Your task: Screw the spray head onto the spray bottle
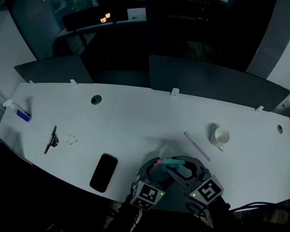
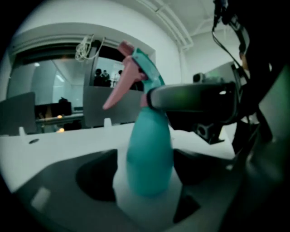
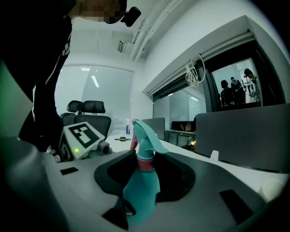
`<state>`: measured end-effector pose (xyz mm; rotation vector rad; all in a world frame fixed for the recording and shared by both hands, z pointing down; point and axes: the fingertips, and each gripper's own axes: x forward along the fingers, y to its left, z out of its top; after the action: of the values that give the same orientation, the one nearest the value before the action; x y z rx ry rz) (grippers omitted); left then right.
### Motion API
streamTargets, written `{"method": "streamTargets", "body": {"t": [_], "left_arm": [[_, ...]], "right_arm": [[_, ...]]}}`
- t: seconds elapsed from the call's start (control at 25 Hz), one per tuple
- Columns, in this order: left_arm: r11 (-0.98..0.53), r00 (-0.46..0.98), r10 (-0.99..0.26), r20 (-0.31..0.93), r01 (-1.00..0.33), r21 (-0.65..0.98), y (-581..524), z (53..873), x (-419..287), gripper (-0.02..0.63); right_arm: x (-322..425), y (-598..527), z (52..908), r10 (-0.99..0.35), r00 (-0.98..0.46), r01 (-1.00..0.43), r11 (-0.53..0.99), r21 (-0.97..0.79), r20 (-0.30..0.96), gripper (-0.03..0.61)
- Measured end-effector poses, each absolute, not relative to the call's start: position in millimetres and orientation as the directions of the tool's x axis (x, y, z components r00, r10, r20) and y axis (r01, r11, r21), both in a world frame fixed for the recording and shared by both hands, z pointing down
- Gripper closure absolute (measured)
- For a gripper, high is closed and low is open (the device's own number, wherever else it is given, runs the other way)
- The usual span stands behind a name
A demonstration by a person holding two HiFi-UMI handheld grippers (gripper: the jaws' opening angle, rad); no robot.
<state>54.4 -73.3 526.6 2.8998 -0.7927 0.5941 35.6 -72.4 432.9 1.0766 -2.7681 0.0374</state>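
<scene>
Standing upright between both tools at the near edge of the white counter [image 1: 135,119], the teal spray bottle [image 2: 149,154] carried its spray head [image 2: 142,68], pink trigger and all, on its neck. The right tool [image 3: 142,181] was clamped on the bottle just under that head. The left tool [image 2: 147,186] had its jaws spread round the bottle's body without pressing it. A dark phone [image 1: 103,172] lay off to the left and a white cup [image 1: 220,136] sat to the right.
</scene>
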Motion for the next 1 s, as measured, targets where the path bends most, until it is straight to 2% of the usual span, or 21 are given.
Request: {"method": "streamTargets", "body": {"t": [0.08, 0.12, 0.2, 0.28, 0.4, 0.52, 0.6, 0.72, 0.84, 0.92, 1.0], "left_arm": [[-0.925, 0.846, -0.344, 0.407, -0.38, 0.008, -71.9, 528.8, 60.0, 0.226], [-0.94, 0.858, -0.306, 0.414, -0.34, 0.011, -70.5, 529.6, 61.9, 0.262], [-0.938, 0.854, -0.318, 0.411, -0.347, -0.005, -69.7, 529.6, 62.1, 0.264], [-0.886, 0.809, -0.433, 0.398, -0.464, -0.021, -71.8, 529.6, 59.9, 0.264], [-0.718, 0.654, -0.636, 0.41, -0.696, -0.002, -74.7, 528.3, 55.3, 0.265], [-0.621, 0.572, -0.703, 0.423, -0.784, 0.027, -74.8, 526.6, 57.1, 0.265], [-0.684, 0.627, -0.667, 0.402, -0.73, 0.004, -74.5, 527.5, 56.3, 0.262], [-0.822, 0.745, -0.549, 0.379, -0.564, -0.082, -73.7, 527.6, 52.7, 0.235], [-0.906, 0.819, -0.415, 0.397, -0.41, -0.101, -70.4, 525.2, 59.6, 0.273], [-0.903, 0.814, -0.421, 0.401, -0.418, -0.099, -71.7, 523.2, 59.4, 0.278], [-0.854, 0.765, -0.507, 0.396, -0.509, -0.109, -74.3, 520.6, 58.1, 0.278]], "right_arm": [[35.4, -73.4, 432.0, -0.649, -0.741, -0.653, 0.756, 0.044, 0.17, 0.439], [35.1, -73.6, 432.0, -0.645, -0.745, -0.648, 0.76, 0.045, 0.169, 0.439], [35.1, -73.4, 432.5, -0.65, -0.742, -0.653, 0.756, 0.043, 0.163, 0.439], [35.5, -73.1, 433.0, -0.668, -0.728, -0.669, 0.741, 0.049, 0.156, 0.439], [33.7, -72.9, 433.3, -0.703, -0.695, -0.7, 0.709, 0.085, 0.152, 0.439], [34.6, -73.1, 431.8, -0.724, -0.676, -0.724, 0.687, 0.06, 0.139, 0.439], [34.7, -73.2, 432.9, -0.715, -0.683, -0.717, 0.695, 0.049, 0.147, 0.439], [33.9, -74.2, 433.8, -0.683, -0.714, -0.687, 0.726, 0.036, 0.157, 0.439], [34.8, -76.3, 433.5, -0.653, -0.74, -0.662, 0.75, -0.003, 0.159, 0.439], [34.2, -77.7, 433.5, -0.656, -0.737, -0.665, 0.746, -0.005, 0.163, 0.439], [34.3, -78.6, 432.6, -0.681, -0.716, -0.688, 0.726, 0.012, 0.151, 0.439]]}}
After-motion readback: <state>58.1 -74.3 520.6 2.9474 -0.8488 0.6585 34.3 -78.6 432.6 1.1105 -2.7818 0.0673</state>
